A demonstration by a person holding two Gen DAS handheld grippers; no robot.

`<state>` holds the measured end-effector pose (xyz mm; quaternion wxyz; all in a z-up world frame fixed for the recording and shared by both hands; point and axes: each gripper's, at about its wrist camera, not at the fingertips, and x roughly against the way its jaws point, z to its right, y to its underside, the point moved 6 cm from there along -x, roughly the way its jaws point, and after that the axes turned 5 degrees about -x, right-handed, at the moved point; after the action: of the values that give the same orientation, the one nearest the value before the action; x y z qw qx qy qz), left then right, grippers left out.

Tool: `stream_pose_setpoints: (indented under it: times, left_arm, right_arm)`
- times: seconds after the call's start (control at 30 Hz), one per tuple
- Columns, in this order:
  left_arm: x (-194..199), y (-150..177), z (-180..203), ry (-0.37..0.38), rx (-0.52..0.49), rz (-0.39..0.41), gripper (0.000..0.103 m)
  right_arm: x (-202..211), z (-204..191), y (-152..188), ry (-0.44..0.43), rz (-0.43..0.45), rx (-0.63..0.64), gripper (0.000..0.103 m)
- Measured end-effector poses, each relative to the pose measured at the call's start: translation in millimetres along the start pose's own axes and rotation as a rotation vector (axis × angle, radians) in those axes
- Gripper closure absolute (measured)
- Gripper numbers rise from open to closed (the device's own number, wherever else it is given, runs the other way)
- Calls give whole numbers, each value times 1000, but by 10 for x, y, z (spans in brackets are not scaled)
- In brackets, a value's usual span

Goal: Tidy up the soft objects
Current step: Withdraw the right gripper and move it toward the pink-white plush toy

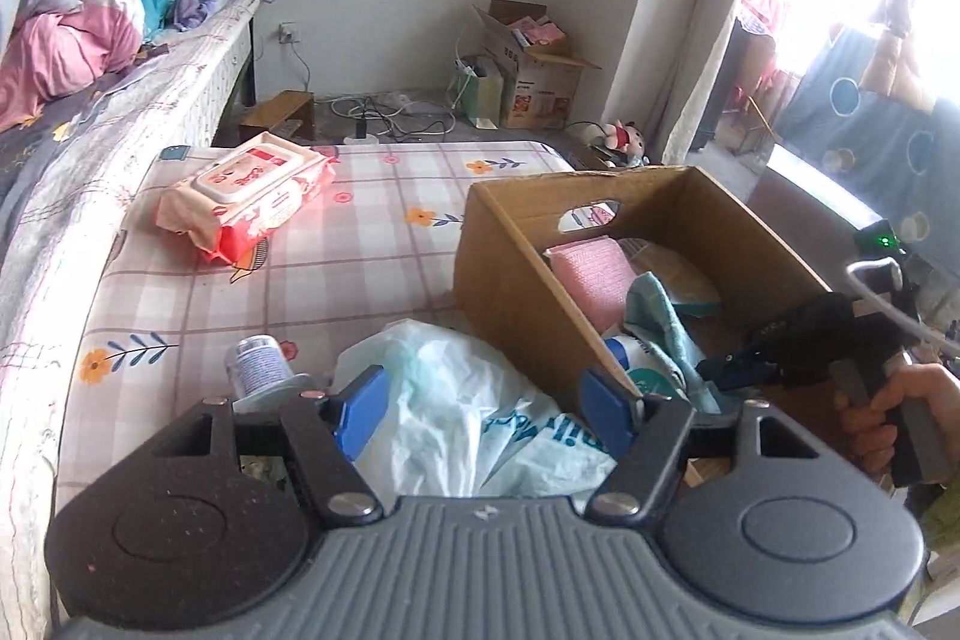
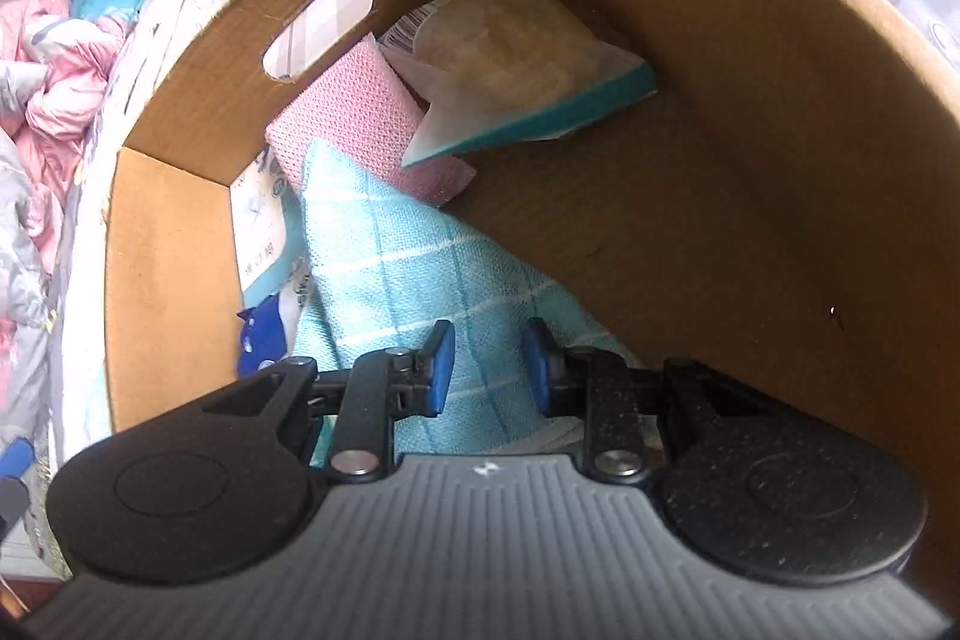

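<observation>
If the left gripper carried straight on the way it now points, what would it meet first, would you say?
Most likely the crumpled white plastic bag lying on the checked sheet, directly ahead between the open jaws of the left gripper. The brown cardboard box sits just right of that line, though depth is uncertain.

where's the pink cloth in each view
Left wrist view: the pink cloth lies inside the cardboard box, right of centre, below the handle hole.
Right wrist view: the pink cloth is upper centre-left in the box, partly under the blue checked cloth.
Shared landmark: the oval handle hole in the box wall, just above the pink cloth.
</observation>
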<state>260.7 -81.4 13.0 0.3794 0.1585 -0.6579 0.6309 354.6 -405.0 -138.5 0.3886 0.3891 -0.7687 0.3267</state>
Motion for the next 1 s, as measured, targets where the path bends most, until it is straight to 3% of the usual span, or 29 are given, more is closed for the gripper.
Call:
stream_pose_setpoints:
  times: [0.17,0.4,0.73,1.0]
  left_arm:
    - [441,107,-295,-26,40,56,26]
    - [1140,348,-764,-136,74,126,18]
    - [1546,995,-1241,-251,182,95,18]
    - [1453,1406,-1123,-203,172,36,17]
  right_arm:
    - [385,-96,40,-56,90,1,73]
    - [1113,-464,349,-198,236,102,54]
    - [1431,-1204,1067,-380,207,267,50]
    - [1359,-1772,1618,-470,126,362,50]
